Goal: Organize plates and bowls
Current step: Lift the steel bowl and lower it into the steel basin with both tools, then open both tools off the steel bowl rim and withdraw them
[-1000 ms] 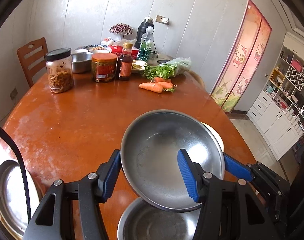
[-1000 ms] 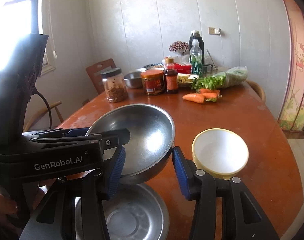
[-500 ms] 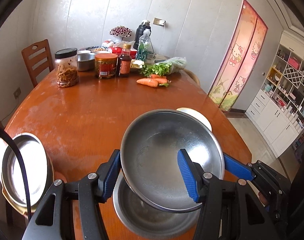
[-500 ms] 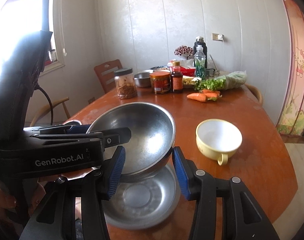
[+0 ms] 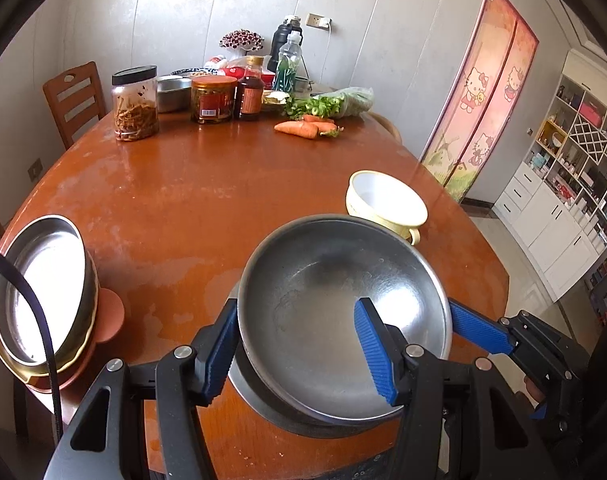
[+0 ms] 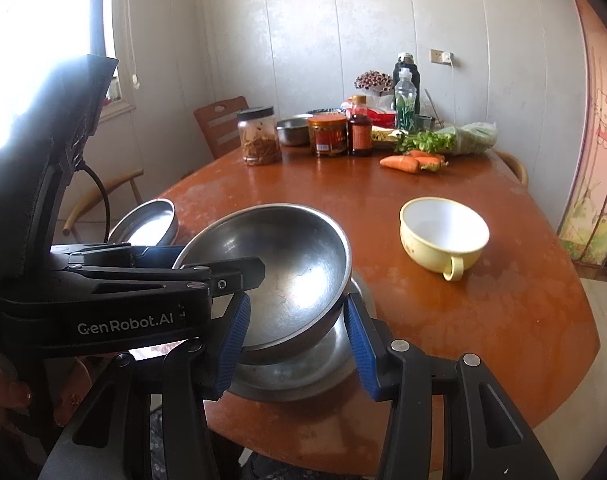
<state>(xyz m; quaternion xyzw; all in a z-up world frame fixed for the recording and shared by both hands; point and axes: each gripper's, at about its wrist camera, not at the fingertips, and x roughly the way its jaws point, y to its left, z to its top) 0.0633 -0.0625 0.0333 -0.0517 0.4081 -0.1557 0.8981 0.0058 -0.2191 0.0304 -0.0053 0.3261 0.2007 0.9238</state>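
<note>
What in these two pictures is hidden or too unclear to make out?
- Lower steel dish: mostly covered by the tilted steel bowl, both views.
- Stacked dishes: cut off by the left view's edge and a cable.
- Jar and bottle labels: too small to read.
- Right gripper: its grip on the bowl is unclear.

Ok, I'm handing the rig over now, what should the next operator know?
Left hand-held gripper and right hand-held gripper: both shut on the steel bowl, held tilted just above the shallow steel dish at the table edge.
Done: dish stack at the left edge.
Left: set the bowl into the dish, release; yellow cup stands apart on the right.
</note>
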